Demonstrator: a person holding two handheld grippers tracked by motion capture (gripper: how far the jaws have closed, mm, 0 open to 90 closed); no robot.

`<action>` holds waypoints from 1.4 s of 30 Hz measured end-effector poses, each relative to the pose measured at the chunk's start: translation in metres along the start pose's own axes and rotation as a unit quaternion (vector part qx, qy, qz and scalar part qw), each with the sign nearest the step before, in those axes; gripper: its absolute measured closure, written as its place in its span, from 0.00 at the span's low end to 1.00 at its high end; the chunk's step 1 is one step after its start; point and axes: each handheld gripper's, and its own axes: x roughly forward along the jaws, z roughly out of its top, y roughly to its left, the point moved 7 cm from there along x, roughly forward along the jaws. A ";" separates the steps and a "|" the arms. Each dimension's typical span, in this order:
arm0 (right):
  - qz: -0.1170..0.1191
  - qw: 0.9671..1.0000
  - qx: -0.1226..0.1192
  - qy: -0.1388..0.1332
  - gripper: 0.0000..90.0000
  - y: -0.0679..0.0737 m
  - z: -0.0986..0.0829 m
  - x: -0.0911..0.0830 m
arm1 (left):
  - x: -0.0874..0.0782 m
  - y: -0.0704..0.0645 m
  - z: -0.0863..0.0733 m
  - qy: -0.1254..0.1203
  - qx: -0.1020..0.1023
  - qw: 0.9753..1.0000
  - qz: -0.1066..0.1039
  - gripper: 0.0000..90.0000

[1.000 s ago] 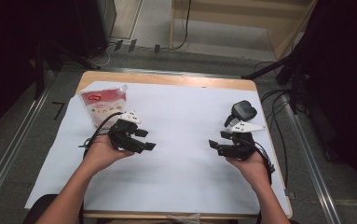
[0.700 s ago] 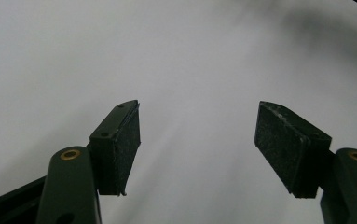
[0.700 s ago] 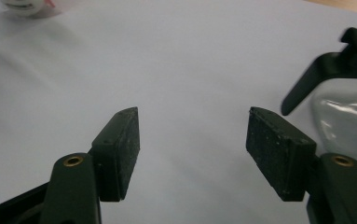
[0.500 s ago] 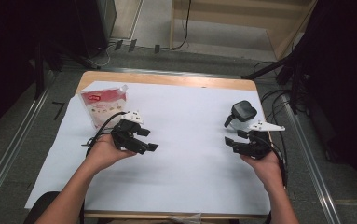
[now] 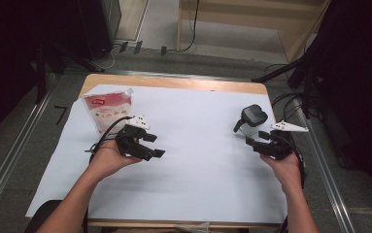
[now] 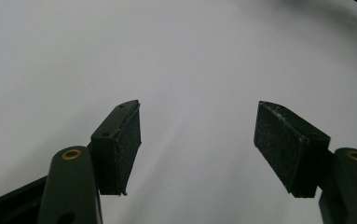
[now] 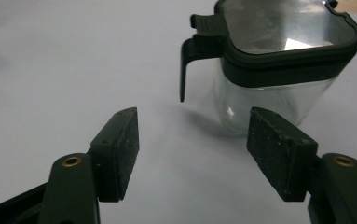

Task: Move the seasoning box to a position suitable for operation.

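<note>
— Any change? Right gripper [image 5: 266, 144] moved toward the jar [image 5: 252, 118], now just before it on the table's right; jaws wide apart, holding nothing.
— Left gripper [image 5: 147, 145]? Same place, open, empty.

The person's two forearms came in from the bottom of the high view, each hand gripping a two-jaw tool. The left hand [image 5: 109, 158] sat left of centre, low over the table, and held the left gripper [image 5: 150, 145] with its jaws pointing toward the right. In the left gripper view [image 6: 197, 149] those jaws stood wide apart with nothing between them. The right hand [image 5: 285, 167] was near the right edge, holding the right gripper [image 5: 252, 143] with its grey plate on top. In the right gripper view [image 7: 192, 151] its jaws also stood apart, holding nothing.
</note>
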 end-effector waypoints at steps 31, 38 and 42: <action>-0.047 0.999 -0.016 0.008 0.15 -0.050 0.016 0.058 | 0.000 0.000 -0.009 0.007 -0.003 1.000 0.008 0.38; -0.048 0.999 -0.012 0.005 0.14 -0.051 0.017 0.070 | 0.000 -0.002 -0.011 0.010 -0.006 1.000 -0.002 0.38; -0.052 0.999 -0.014 -0.005 0.14 -0.050 0.019 0.074 | 0.001 -0.003 -0.013 0.007 -0.013 1.000 -0.003 0.38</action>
